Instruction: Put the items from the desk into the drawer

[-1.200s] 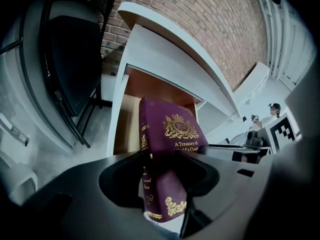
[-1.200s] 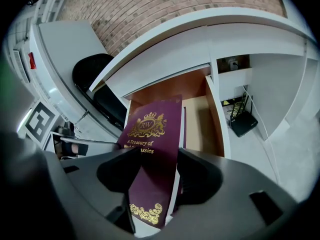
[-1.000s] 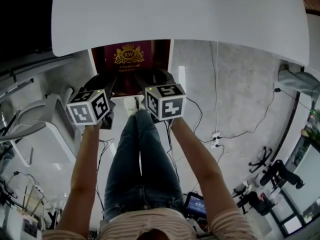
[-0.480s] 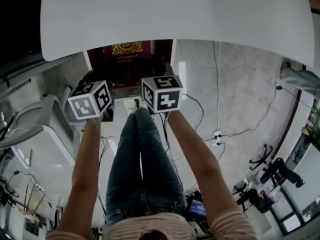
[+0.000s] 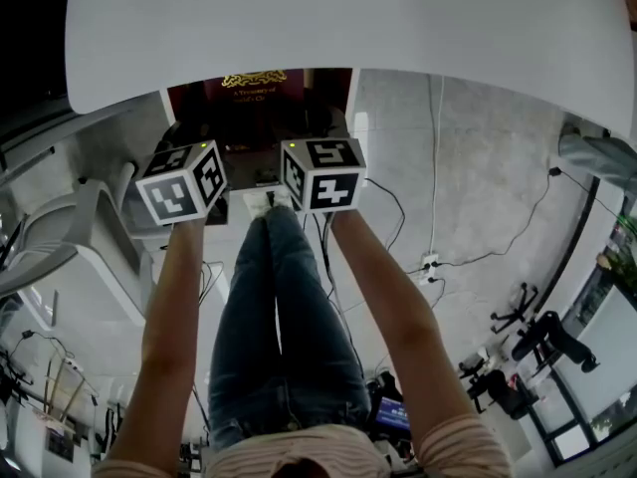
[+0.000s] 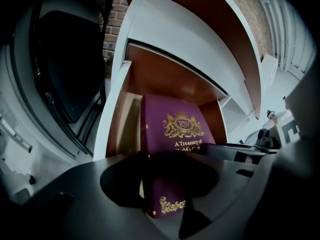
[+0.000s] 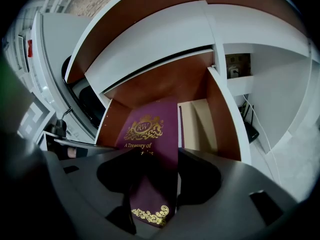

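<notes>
A purple book with gold crest (image 5: pixel 254 92) lies half inside the brown-lined drawer (image 5: pixel 186 106) beneath the white desk top (image 5: pixel 348 28), whose edge hides the book's far part. My left gripper (image 5: pixel 221 172) is shut on the book's near left edge. My right gripper (image 5: pixel 291 167) is shut on its near right edge. In the left gripper view the book (image 6: pixel 175 129) runs from my gripper (image 6: pixel 167 204) into the drawer (image 6: pixel 117 129). The right gripper view shows the book (image 7: pixel 150 129) pinched in my gripper (image 7: pixel 152 204), with the drawer wall (image 7: pixel 220 119) at right.
A white-framed chair (image 5: pixel 60 257) stands at left; its dark back (image 6: pixel 65 69) fills the left gripper view's left side. Cables and a power strip (image 5: pixel 430 267) lie on the grey floor at right. The person's legs (image 5: pixel 284 307) are below the drawer.
Both grippers have carried the book forward. More of its cover now lies under the desk edge, inside the drawer.
</notes>
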### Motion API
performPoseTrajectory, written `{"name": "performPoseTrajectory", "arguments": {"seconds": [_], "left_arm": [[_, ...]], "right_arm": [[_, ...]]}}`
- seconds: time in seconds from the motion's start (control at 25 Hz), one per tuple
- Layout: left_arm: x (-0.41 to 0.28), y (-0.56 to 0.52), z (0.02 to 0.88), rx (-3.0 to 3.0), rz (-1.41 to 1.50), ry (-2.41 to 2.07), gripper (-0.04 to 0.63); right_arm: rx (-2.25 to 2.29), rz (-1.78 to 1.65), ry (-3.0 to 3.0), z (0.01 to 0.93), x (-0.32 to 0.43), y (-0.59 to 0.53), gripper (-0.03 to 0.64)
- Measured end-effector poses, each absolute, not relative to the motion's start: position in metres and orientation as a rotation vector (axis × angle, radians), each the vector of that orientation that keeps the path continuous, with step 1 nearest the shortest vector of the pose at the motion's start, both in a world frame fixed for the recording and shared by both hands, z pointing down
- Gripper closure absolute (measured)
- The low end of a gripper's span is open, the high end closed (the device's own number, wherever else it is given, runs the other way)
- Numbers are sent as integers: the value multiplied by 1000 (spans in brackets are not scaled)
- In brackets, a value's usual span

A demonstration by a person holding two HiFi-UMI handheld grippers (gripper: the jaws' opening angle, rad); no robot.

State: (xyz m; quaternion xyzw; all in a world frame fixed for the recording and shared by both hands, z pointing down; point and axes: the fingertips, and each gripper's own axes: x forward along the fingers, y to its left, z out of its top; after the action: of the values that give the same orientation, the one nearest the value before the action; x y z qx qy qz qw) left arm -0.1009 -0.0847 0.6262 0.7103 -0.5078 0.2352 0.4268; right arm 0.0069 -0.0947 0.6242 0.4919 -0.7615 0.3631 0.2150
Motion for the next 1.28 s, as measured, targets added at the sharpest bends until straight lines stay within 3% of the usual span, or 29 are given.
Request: {"name": "performPoseTrajectory", "arguments": {"seconds": [1.28], "left_arm": [[-98, -91, 657, 1695, 679, -1309, 419]], "right_arm": [[1386, 892, -2040, 650, 7, -107, 383]]}}
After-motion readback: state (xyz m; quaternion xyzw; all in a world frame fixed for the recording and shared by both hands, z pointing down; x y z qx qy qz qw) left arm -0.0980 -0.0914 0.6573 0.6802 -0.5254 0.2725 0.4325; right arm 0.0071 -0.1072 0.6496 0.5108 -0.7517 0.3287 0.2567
